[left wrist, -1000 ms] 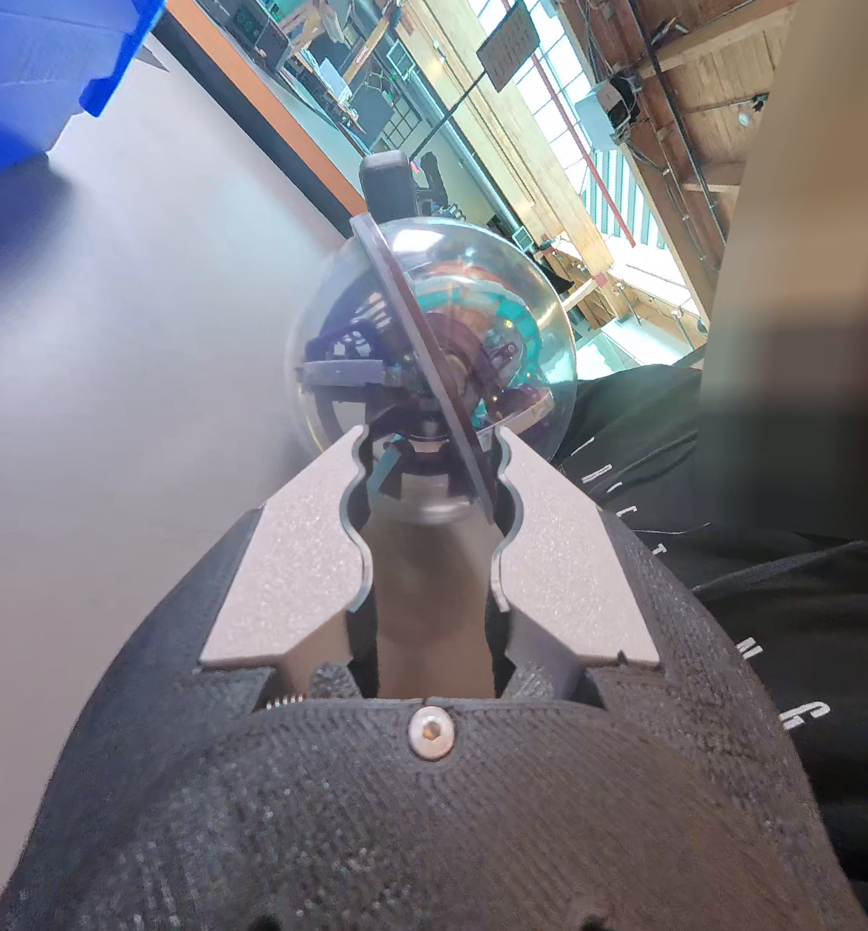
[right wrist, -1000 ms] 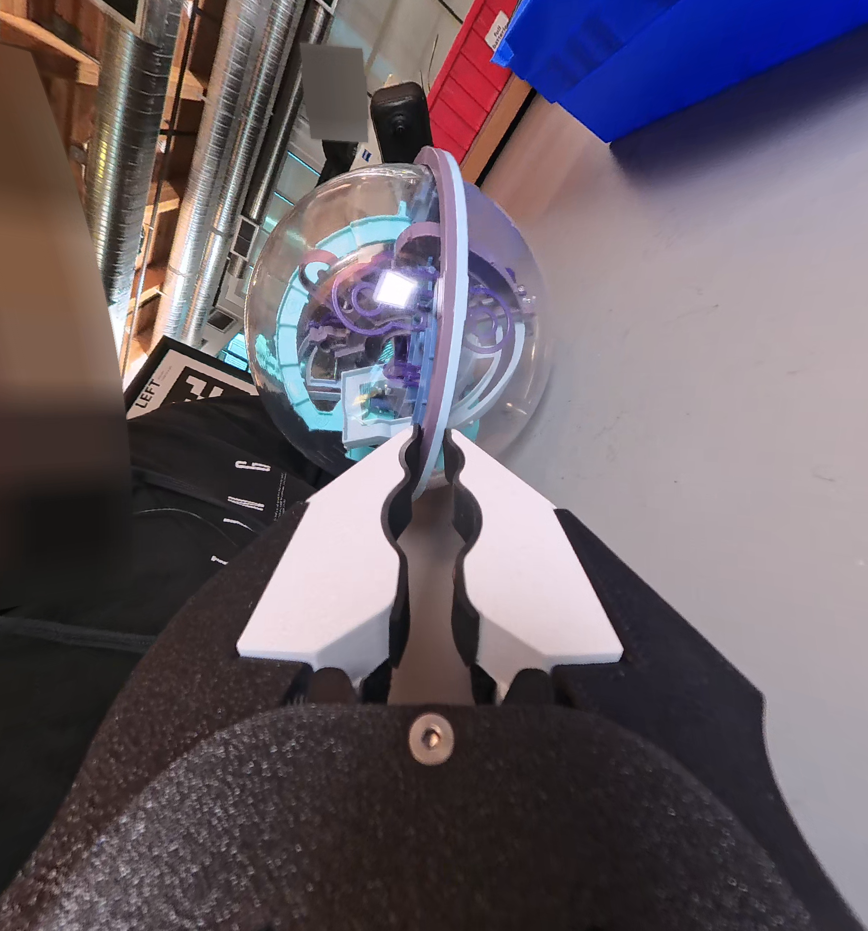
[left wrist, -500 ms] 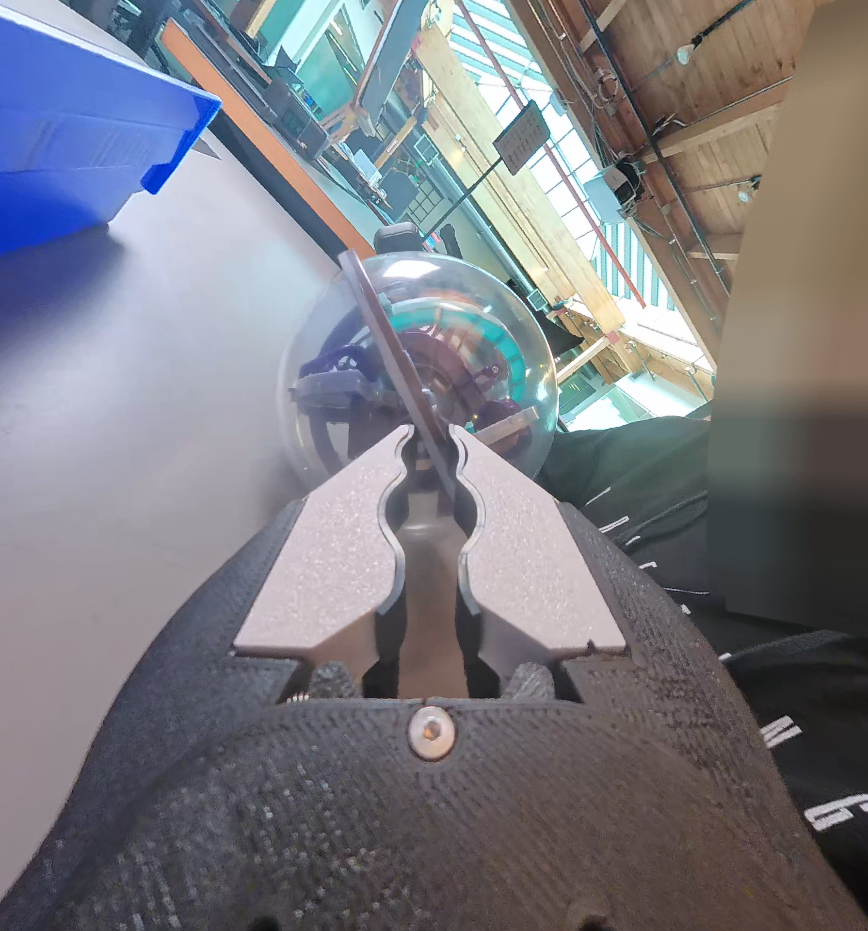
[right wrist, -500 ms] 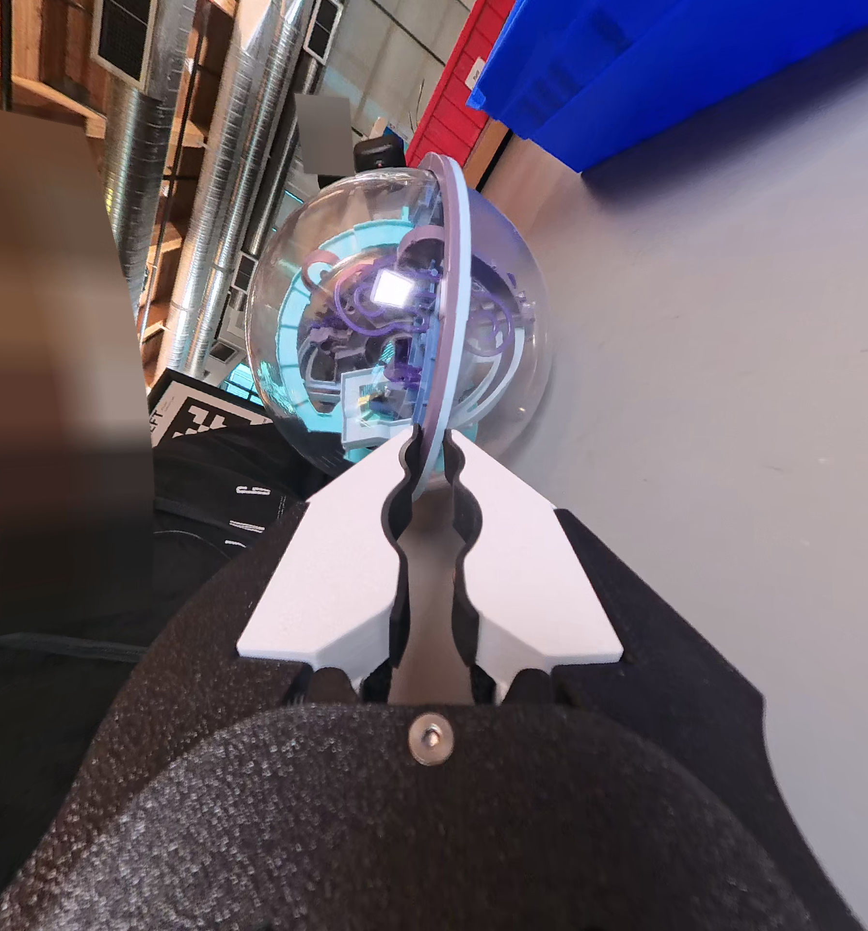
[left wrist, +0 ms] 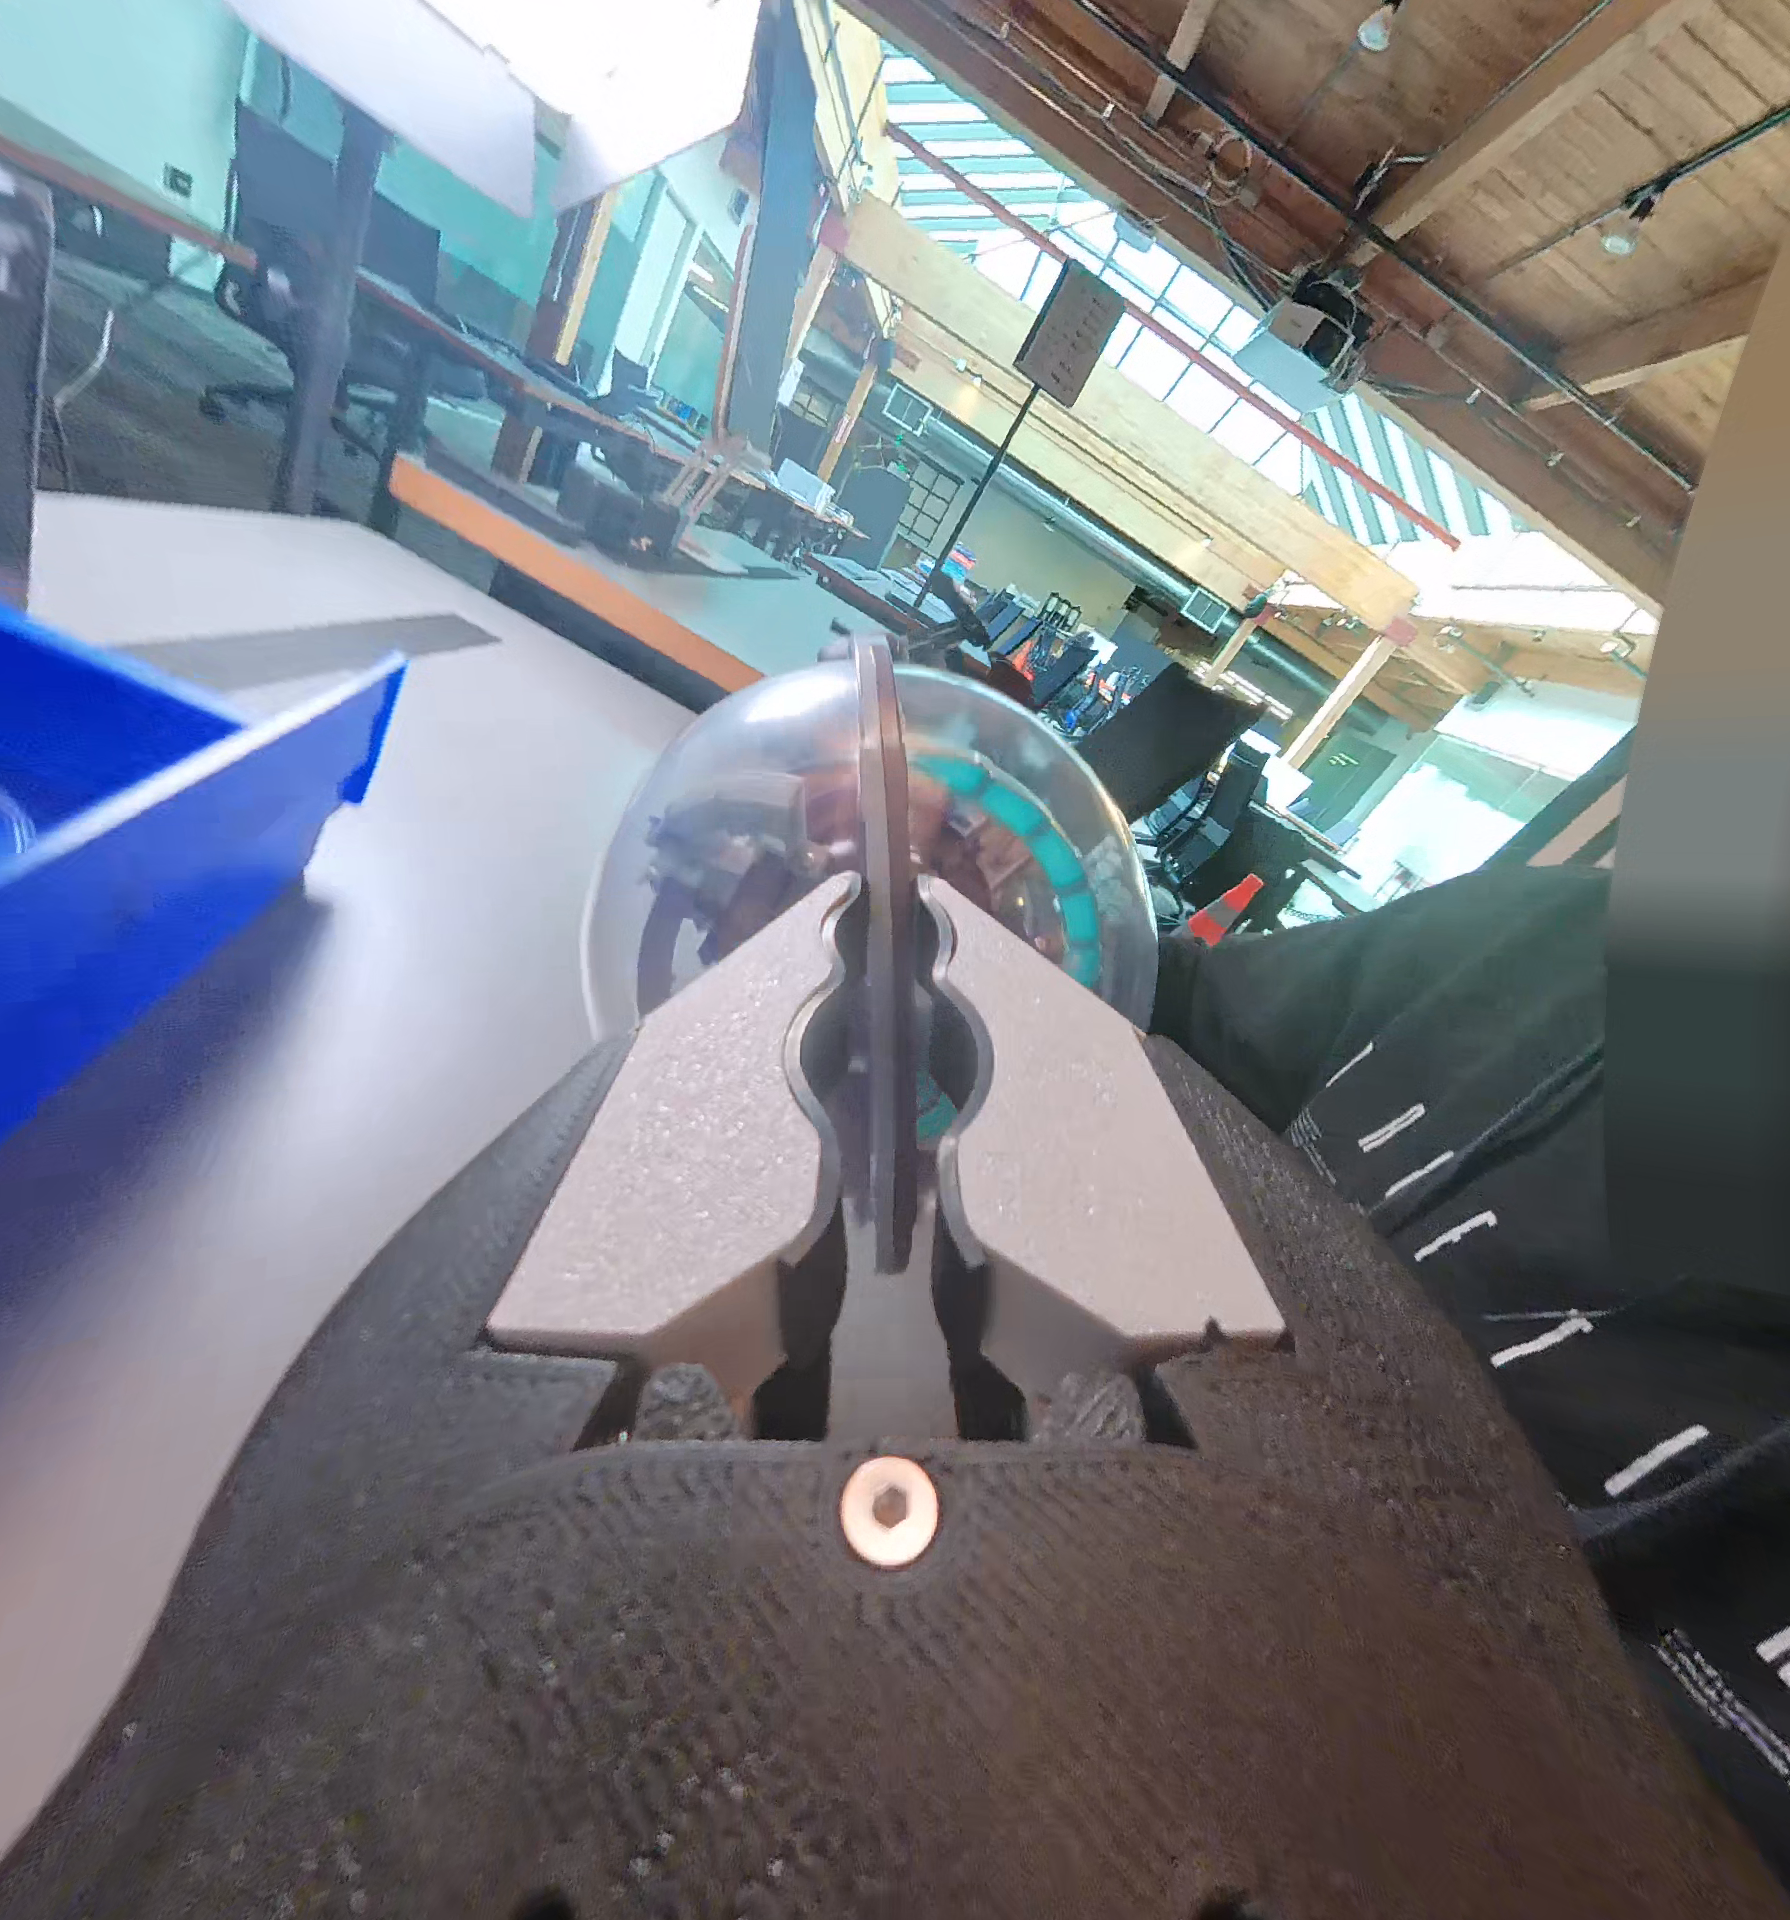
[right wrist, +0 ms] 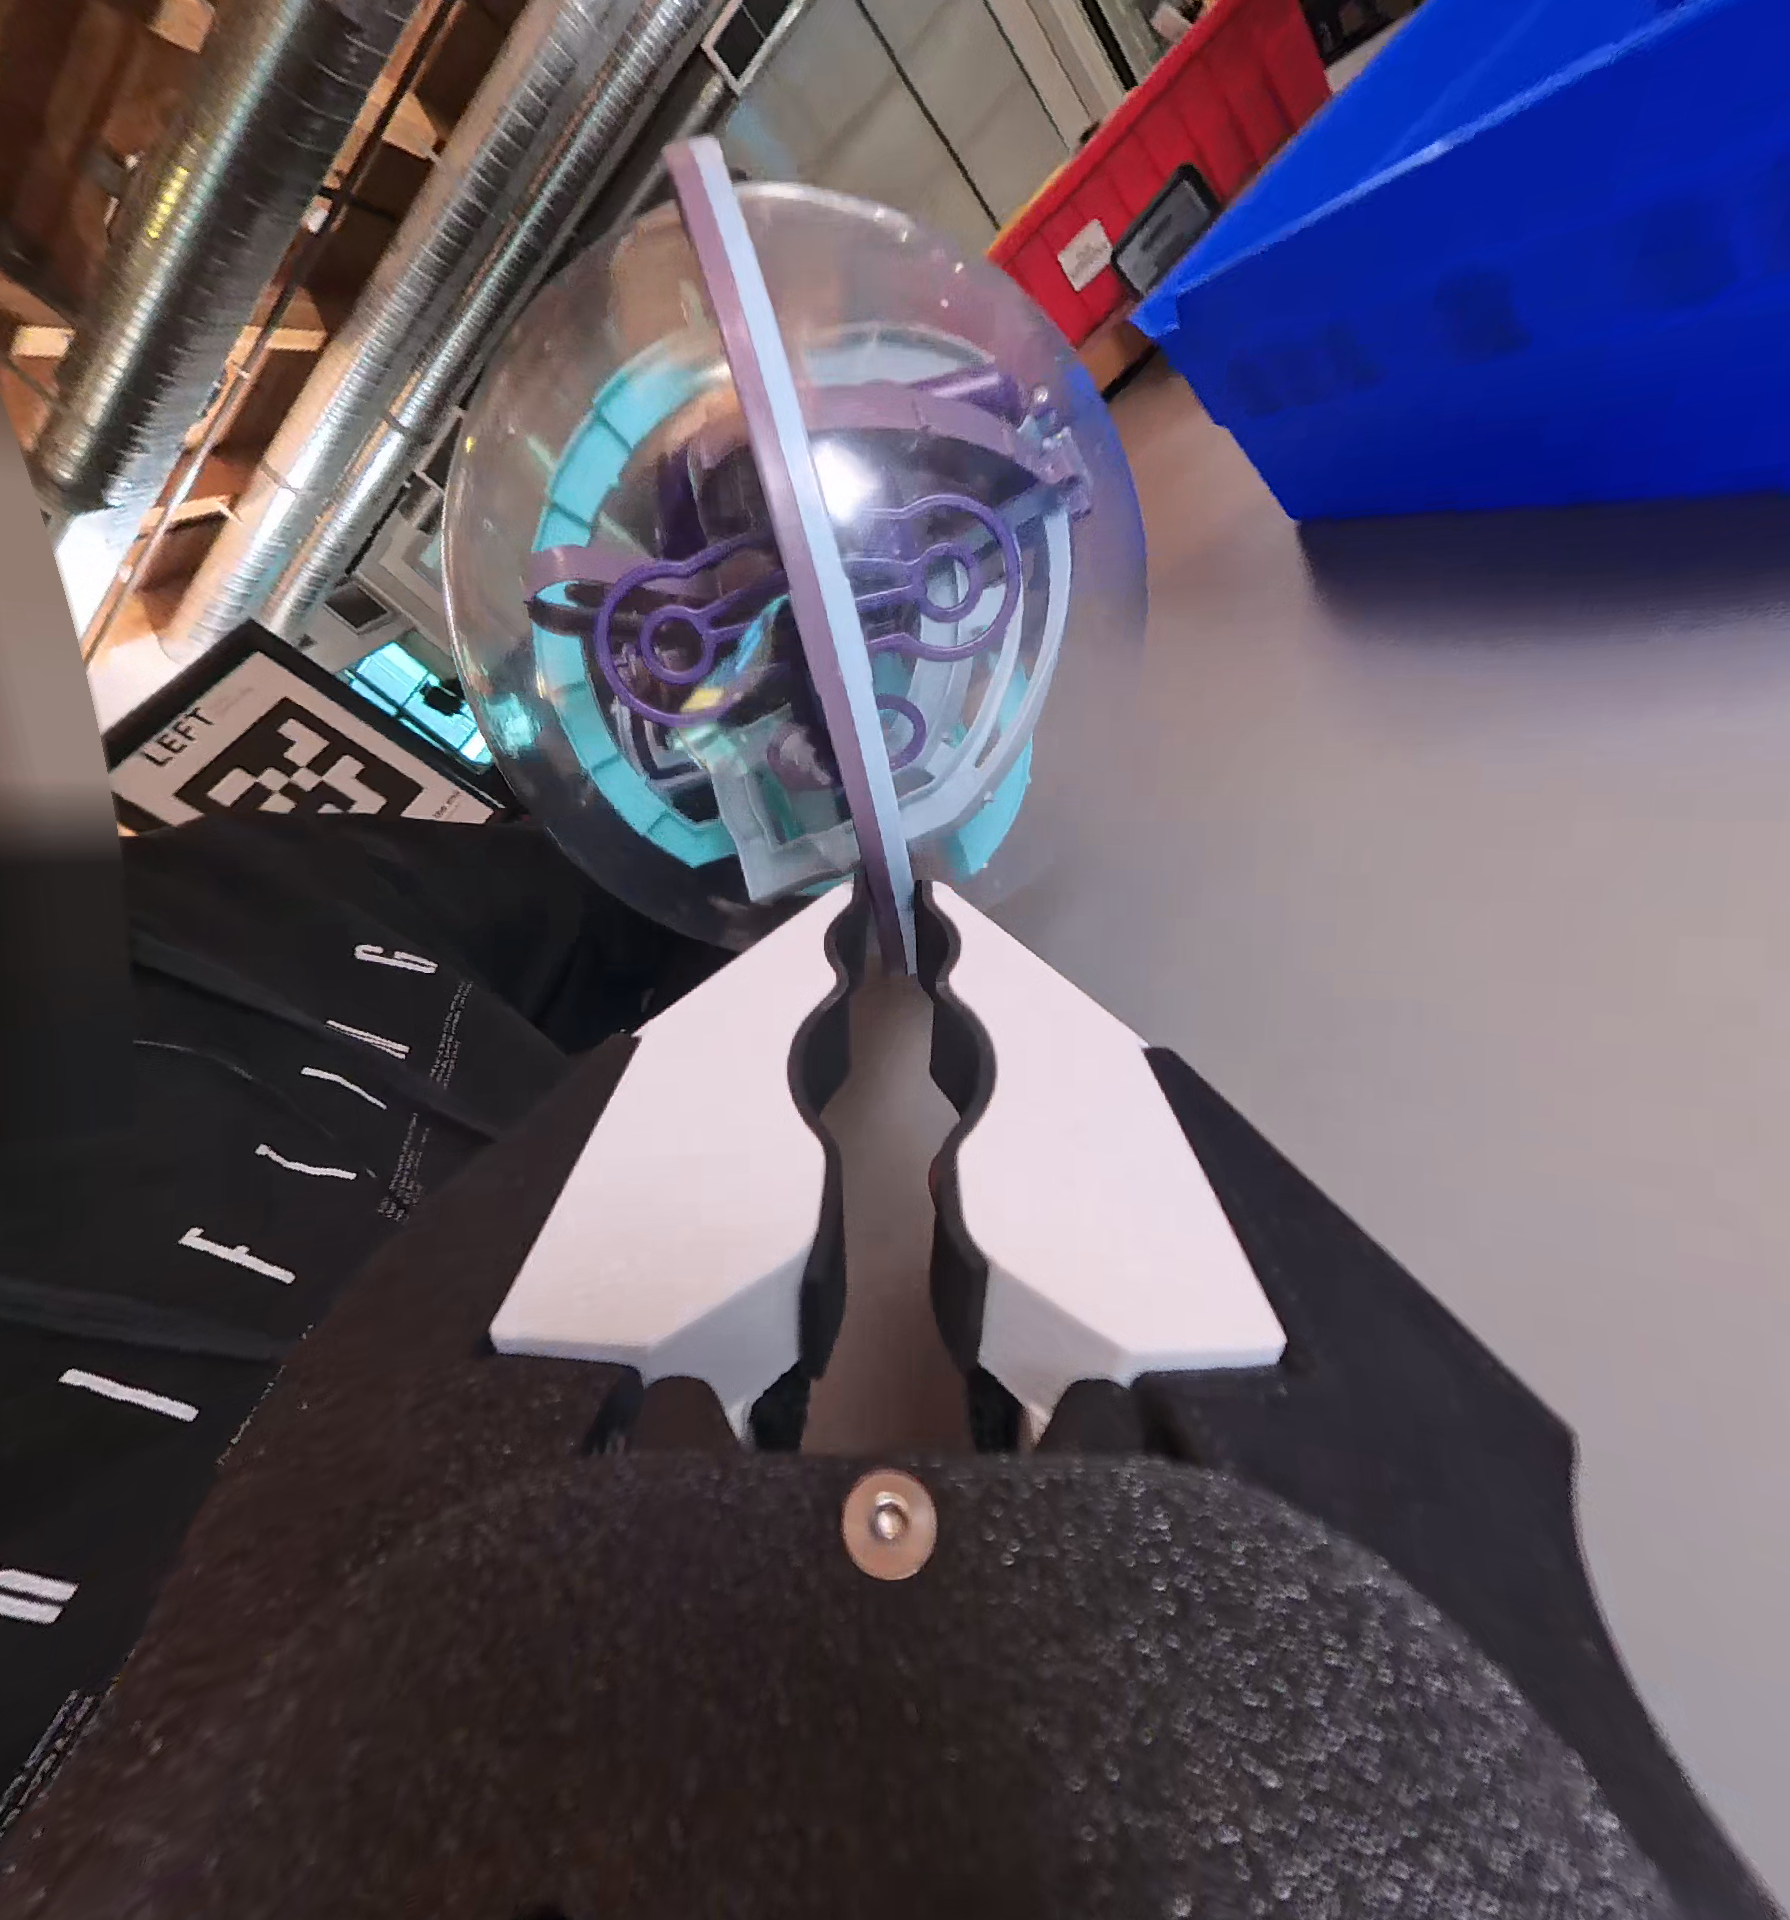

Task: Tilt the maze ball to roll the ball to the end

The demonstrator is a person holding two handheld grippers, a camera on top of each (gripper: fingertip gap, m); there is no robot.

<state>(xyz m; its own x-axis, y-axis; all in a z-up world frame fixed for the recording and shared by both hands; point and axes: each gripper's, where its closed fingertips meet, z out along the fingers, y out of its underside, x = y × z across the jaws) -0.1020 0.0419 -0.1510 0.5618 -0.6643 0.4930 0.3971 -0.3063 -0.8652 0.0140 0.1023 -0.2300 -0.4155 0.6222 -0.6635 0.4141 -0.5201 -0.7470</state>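
Maze ball (left wrist: 870,831) sits between your two tongs, above grey surface (left wrist: 434,935). Your left tongs (left wrist: 886,904) clamp its dark rim flange, rim running deep between pads. Your right tongs (right wrist: 891,914) pinch opposite edge of same purple rim (right wrist: 766,499) at fingertips. Blue bin (right wrist: 1545,291) beyond ball, on surface.

place: open workshop or lab hall | signs: wooden roof beams (left wrist: 1442,156), metal air ducts (right wrist: 475,260), rows of work desks (left wrist: 558,395), blue storage bins (right wrist: 1597,260)
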